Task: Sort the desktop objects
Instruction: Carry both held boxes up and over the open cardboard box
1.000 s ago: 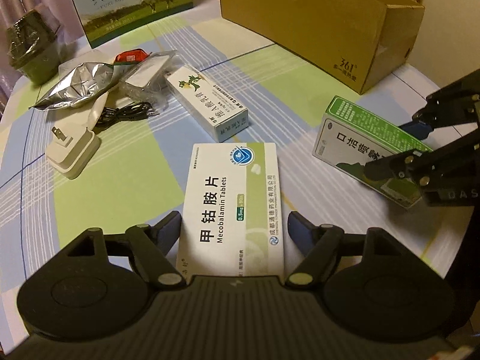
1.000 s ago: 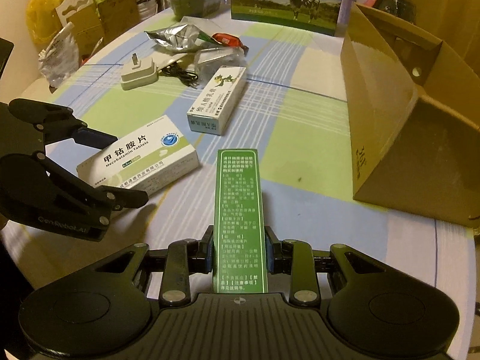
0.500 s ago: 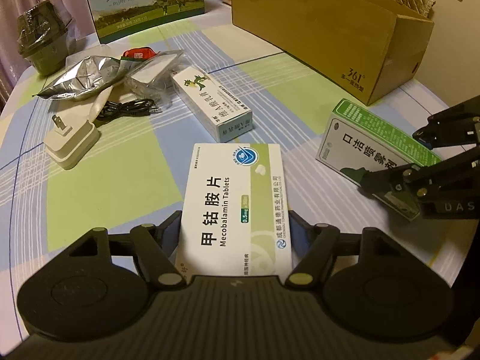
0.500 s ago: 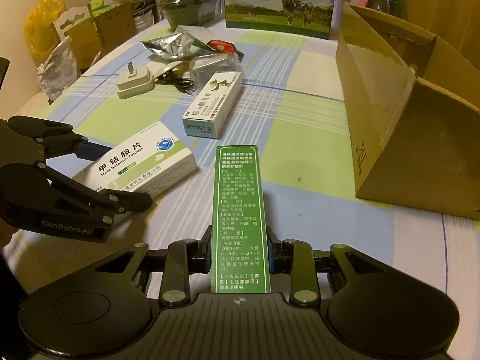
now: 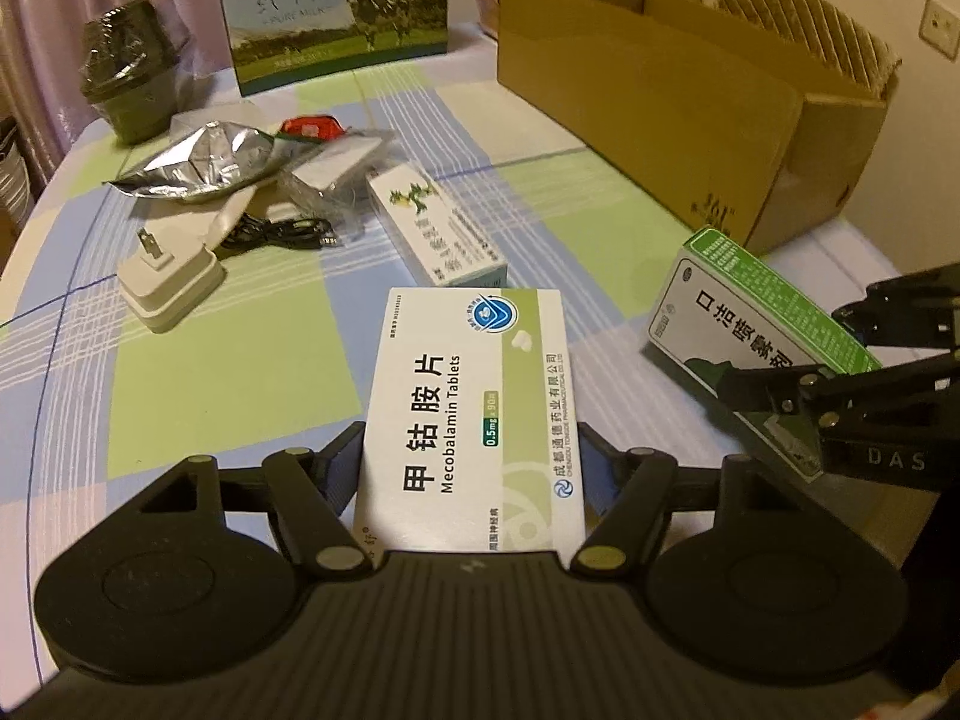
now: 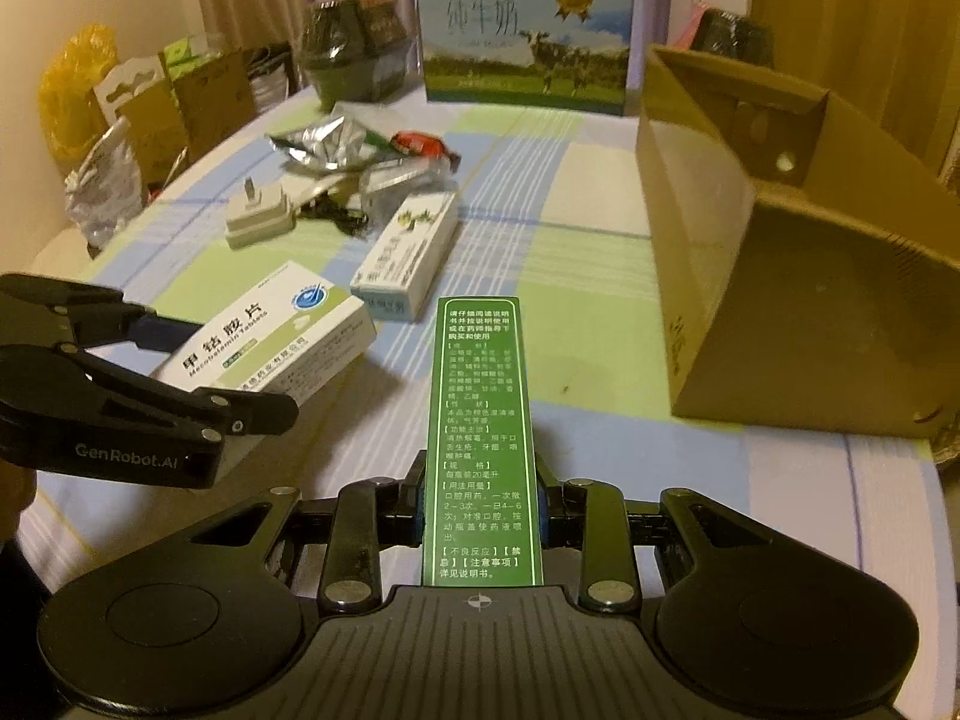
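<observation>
A white and green Mecobalamin tablet box [image 5: 468, 396] sits between the pads of my left gripper [image 5: 471, 438], which press on both of its long sides. From the right wrist view the same box [image 6: 282, 330] is tilted up off the checked tablecloth in the left gripper [image 6: 228, 372]. My right gripper [image 6: 483, 480] is shut on a narrow green medicine box [image 6: 480, 390] that points forward over the table. In the left wrist view that green box [image 5: 738, 312] sits in the right gripper [image 5: 780, 348] at the right.
An open cardboard box [image 5: 660, 90] stands at the back right. A long white and green carton [image 5: 438, 228], a white charger plug [image 5: 168, 282], a black cable [image 5: 282, 234] and a foil pouch [image 5: 198, 168] lie beyond. A milk carton [image 5: 336, 6] and a dark pot [image 5: 132, 84] stand behind.
The left jaws have closed in from a small gap until their pads touch the white box. Both views have tipped up a little. The right grip on the green box is unchanged.
</observation>
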Demonstrator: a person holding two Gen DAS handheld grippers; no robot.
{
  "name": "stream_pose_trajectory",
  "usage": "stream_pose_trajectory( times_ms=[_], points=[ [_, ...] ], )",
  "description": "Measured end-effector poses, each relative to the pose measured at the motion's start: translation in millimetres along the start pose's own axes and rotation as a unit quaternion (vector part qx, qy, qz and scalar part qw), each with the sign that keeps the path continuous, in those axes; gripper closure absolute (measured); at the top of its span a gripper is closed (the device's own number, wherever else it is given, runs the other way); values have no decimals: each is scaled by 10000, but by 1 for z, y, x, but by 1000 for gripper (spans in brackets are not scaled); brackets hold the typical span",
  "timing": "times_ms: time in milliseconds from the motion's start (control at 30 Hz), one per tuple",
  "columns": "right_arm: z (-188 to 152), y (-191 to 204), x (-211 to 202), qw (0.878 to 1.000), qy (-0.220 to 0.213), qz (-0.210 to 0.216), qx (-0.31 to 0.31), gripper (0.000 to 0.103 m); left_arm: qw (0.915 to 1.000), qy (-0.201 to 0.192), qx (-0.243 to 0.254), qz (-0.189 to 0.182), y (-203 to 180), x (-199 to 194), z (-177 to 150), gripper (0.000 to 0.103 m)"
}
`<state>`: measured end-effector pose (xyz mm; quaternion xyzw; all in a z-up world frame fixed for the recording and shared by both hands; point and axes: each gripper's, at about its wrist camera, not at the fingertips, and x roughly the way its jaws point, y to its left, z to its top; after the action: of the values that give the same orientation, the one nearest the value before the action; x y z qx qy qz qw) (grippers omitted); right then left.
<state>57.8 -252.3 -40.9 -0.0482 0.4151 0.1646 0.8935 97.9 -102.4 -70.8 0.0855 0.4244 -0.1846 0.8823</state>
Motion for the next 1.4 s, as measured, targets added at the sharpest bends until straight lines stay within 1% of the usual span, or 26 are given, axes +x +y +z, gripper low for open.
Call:
stream_pose_trajectory(
  times_ms=[100,267,400,467,633,800,933,1133,1400],
  points=[
    [3,-2,-11,9999,-93,-49,80,75,9999,-59,-111,-10,-2,-9,4,36],
    [11,-8,-31,9992,-282,-179,240,75,9997,-172,-135,51,-9,-26,12,36],
    [25,-19,-52,9977,-521,-228,357,75,9994,-301,-149,62,-19,-39,22,36],
    [34,-28,-65,9964,-670,-298,425,75,9992,-387,-106,-1,-26,-45,28,36],
    [60,-57,-91,9913,-1006,-531,660,75,9981,-597,58,-149,-48,-53,54,36],
    [86,-94,-106,9866,-1264,-696,764,75,9957,-840,193,-334,-75,-54,91,36],
    [101,-123,-106,9845,-1285,-879,802,75,9935,-991,295,-470,-95,-50,121,36],
    [109,-160,-94,9841,-1178,-1005,872,75,9910,-1099,430,-625,-124,-33,164,36],
    [113,-188,-76,9854,-1053,-1017,865,75,9912,-1031,280,-778,-142,-6,195,36]
  ],
)
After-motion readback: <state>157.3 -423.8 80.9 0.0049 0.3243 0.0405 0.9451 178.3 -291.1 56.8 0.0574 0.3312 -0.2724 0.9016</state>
